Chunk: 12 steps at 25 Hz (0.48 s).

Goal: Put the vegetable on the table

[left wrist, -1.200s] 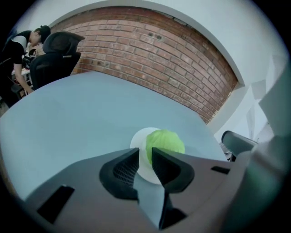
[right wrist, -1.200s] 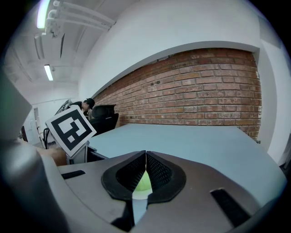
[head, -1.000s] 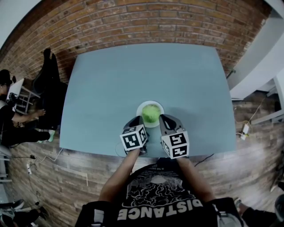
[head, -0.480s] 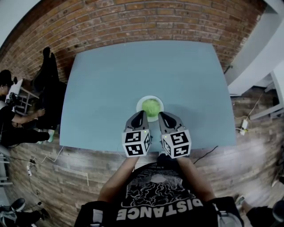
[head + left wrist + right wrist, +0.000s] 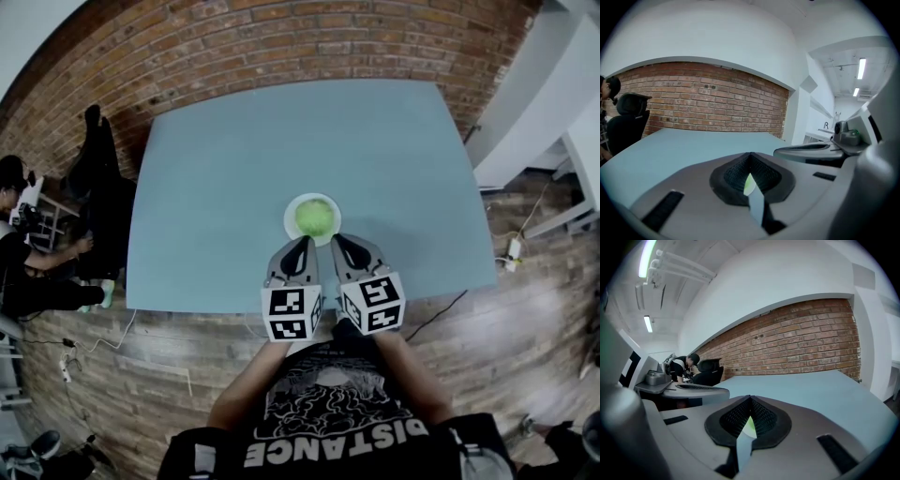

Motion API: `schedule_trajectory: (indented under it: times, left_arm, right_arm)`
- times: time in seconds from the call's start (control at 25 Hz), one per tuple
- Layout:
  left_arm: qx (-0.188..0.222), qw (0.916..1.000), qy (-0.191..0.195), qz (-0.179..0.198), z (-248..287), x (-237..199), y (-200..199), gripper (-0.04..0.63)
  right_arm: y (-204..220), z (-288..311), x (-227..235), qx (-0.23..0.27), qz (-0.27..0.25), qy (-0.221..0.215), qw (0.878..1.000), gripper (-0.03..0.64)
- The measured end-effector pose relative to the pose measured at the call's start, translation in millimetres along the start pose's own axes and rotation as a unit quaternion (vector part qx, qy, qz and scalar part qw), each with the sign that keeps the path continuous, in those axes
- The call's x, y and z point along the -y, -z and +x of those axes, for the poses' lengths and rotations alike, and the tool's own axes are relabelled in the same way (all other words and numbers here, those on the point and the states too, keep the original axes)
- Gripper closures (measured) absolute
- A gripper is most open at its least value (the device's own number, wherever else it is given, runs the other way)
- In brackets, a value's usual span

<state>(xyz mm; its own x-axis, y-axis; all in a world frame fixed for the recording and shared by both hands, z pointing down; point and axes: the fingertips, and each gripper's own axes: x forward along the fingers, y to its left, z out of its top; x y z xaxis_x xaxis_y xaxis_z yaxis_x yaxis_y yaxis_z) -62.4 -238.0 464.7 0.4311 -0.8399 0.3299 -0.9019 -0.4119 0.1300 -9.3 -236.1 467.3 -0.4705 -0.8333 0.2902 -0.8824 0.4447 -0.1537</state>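
A big flat blue-grey table (image 5: 216,187) stands in front of a red brick wall (image 5: 281,47). On the table, a bit nearer to the person than the middle, is a small round white plate (image 5: 290,217). A round light green vegetable (image 5: 314,217) sits on the plate and fills most of it. So the vegetable is on the plate, not on the bare table top.

The person holds two grey grippers side by side, both pointing at the plate. The left gripper (image 5: 304,242) is just beside the near rim of the plate, and the right gripper (image 5: 338,240) is right next to it. Each has a white cube with black square markers at the back.

In the left gripper view, the two black ribbed jaws of the left gripper (image 5: 750,155) meet at their tips. They hold nothing. A thin bit of the green vegetable (image 5: 749,185) shows through the small slit behind the tips.

In the right gripper view, the right gripper (image 5: 750,398) looks the same: tips together, nothing between them, and a bit of green (image 5: 750,427) peeking through.

Off to the left, another person (image 5: 19,253) sits by a black chair (image 5: 98,178) on the wooden floor (image 5: 122,375).
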Motion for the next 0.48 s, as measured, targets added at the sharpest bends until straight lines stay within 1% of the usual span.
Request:
schedule_trajectory:
  times: [0.12,0.24,0.48]
  left_arm:
    - [0.007,0.9999,0.003,0.010,-7,4,-1,0.595]
    - [0.014,0.9998,0.006,0.009,-13,9,-2,0.595]
    - [0.016,0.9998,0.010,0.010,-21,15,-3,0.595]
  right_arm:
    - [2,-5,-4,0.000,0.001,0.001,1.000,0.607]
    - [3,-10,-8,0.004,-0.003,0.000,1.000,0.607]
    - [4,-18,-11,0.005,-0.009,0.003,1.000,0.607]
